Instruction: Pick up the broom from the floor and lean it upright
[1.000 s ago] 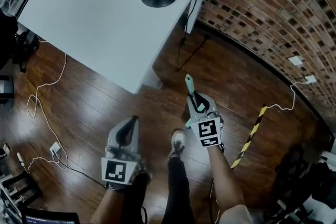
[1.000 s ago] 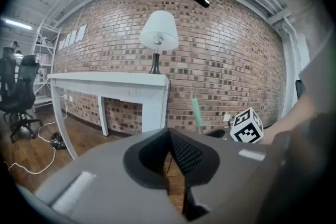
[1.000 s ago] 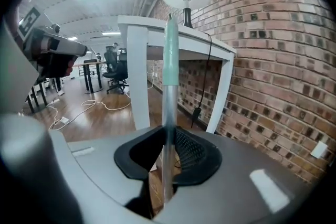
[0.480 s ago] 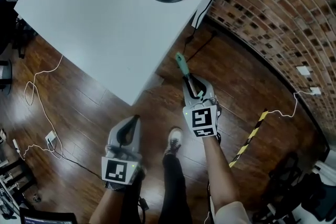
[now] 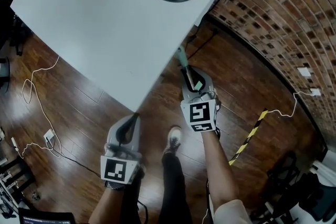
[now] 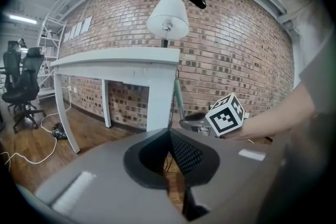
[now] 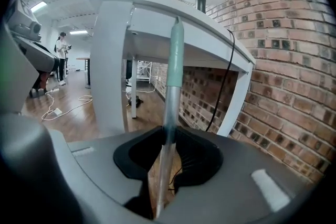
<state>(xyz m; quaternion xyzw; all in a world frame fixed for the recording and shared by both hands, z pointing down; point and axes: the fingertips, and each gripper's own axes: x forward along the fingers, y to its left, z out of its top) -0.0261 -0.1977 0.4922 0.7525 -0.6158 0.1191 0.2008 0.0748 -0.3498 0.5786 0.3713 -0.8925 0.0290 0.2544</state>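
Beside our white table (image 5: 105,18), the broom (image 7: 173,86) stands nearly upright, its tip at the tabletop edge, its handle between the opening jaws of our right gripper (image 5: 190,80). Our left gripper (image 6: 169,134) hangs pressed together, empty.

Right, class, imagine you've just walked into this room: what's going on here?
A person standing on a wooden floor holds a gripper in each hand. The right gripper has the broom handle between its jaws, which are opening. The handle stands nearly upright, its green top at the edge of the white table. The left gripper is empty, jaws together, and takes no part.
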